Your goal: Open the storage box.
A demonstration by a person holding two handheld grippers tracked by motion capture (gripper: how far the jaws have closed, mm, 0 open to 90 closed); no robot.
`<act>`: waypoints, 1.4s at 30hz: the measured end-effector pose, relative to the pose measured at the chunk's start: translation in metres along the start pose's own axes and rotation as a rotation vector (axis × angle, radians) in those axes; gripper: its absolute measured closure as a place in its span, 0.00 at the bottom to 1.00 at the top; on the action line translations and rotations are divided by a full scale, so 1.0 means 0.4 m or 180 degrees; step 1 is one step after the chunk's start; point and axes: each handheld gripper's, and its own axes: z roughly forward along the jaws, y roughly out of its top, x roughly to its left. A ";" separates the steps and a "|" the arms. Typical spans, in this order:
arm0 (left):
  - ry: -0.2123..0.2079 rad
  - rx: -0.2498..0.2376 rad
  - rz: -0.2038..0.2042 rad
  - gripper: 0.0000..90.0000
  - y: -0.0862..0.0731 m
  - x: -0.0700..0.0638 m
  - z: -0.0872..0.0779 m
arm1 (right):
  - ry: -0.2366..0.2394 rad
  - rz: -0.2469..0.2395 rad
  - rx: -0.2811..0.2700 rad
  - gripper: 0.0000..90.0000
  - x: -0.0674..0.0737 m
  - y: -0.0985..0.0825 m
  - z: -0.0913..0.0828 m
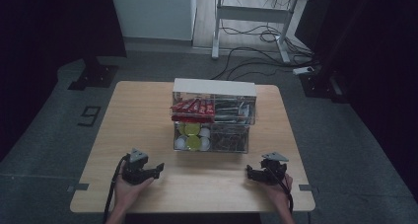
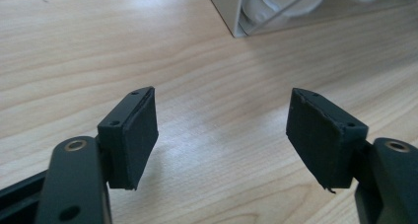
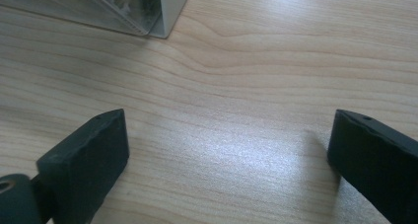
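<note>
Clear two-tier box at table centre, at twelve o'clock from both claws and well apart from them. Left gripper and right gripper rest near the front edge, jaws apart, holding nothing. The box is probably stiff, slick plastic, light but crackable; grip its side walls. Red packets carry print too small to read.

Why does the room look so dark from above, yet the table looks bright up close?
High view: the surroundings are dim, the picture soft, and light falls mainly on the wooden table and the clear organizer. Left gripper view: bright sheen on the wood grain; the organizer's corner is out of focus. Right gripper view: similar glare between the open jaws, with soft shadows beside them.
</note>
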 end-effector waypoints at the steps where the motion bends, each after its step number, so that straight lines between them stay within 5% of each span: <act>1: 0.0006 -0.0019 -0.0013 0.32 0.001 0.003 -0.003 | 0.0018 -0.0020 -0.0023 0.09 -0.001 -0.001 -0.001; 11: 0.0003 -0.0043 -0.0042 0.32 0.000 0.004 -0.007 | 0.0101 -0.0044 -0.0085 0.23 -0.006 -0.004 -0.014; 18: 0.0040 -0.0136 -0.0072 0.33 -0.002 0.003 -0.013 | 0.0201 0.0101 -0.0147 0.39 -0.030 -0.006 -0.030; 26: 0.0052 -0.0119 -0.0089 0.33 0.000 0.007 -0.015 | 0.0288 0.0137 -0.0504 0.53 -0.030 0.011 -0.088; 38: 0.0029 -0.0114 -0.0108 0.32 0.000 0.004 -0.013 | 0.0469 0.0166 -0.0813 0.63 0.003 0.039 -0.141; 42: -0.0011 -0.0148 -0.0168 0.32 0.001 0.006 -0.017 | 0.0549 0.0123 -0.0877 0.74 0.019 0.052 -0.157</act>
